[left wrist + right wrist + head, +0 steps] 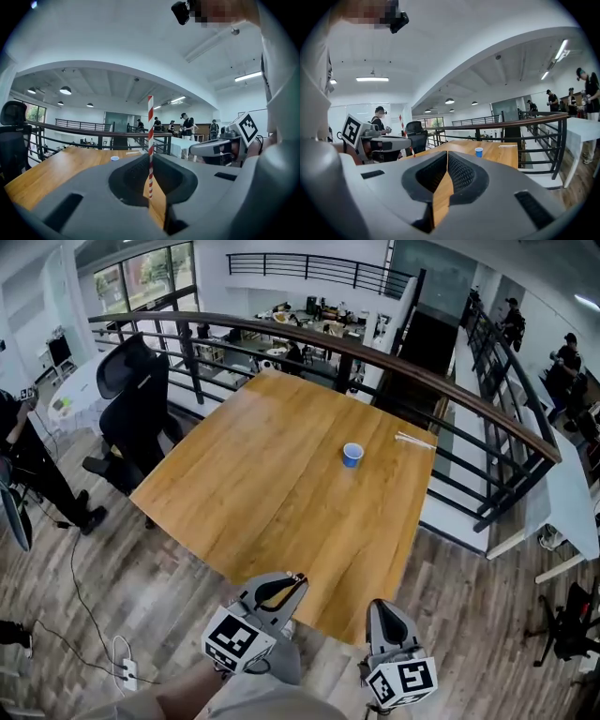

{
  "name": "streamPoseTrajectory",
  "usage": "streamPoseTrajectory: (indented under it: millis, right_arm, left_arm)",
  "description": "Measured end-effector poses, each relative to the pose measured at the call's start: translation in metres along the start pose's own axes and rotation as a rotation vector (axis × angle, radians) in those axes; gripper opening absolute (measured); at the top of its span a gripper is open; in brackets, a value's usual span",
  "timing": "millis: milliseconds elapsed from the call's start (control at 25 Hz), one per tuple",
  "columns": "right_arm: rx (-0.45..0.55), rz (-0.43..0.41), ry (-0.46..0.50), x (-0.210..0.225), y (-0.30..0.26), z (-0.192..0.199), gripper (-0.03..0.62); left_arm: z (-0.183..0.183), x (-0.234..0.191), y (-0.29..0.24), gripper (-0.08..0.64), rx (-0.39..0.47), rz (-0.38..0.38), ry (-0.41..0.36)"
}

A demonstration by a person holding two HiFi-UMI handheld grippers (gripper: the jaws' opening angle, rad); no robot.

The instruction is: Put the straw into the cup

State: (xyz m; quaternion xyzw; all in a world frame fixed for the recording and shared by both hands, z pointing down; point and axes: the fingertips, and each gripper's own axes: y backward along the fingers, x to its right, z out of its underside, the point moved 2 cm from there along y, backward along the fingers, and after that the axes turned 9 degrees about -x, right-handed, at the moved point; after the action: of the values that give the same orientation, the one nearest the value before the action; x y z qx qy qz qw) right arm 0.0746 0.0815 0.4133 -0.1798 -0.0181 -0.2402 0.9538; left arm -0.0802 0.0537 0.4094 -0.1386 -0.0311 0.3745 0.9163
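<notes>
A small blue cup stands on the wooden table, right of its middle; it also shows far off as the cup and the cup. My left gripper hovers just off the table's near edge, shut on a red-and-white striped straw that stands upright between its jaws. My right gripper is beside it to the right, jaws closed with nothing between them. In the right gripper view the jaws meet at the right gripper, and the left gripper shows at the left. Both point towards the cup.
A few loose straws lie near the table's far right edge. A black office chair stands at the table's left. A dark railing runs behind and to the right of the table. A power strip with cable lies on the floor.
</notes>
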Motion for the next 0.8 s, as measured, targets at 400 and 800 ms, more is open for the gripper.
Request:
streamPoseTrajectory:
  millis: [400, 800]
  right_arm:
    - [0.064, 0.065, 0.009, 0.049, -0.134, -0.081, 0.021]
    - [0.062, 0.129, 0.016, 0.07, -0.19, -0.146, 0.021]
  left_arm:
    - [-0.062, -0.102, -0.103, 0.034, 0.052, 0.068, -0.098]
    - [-0.113, -0.157, -0.137, 0.034, 0.055, 0.146, -0.045]
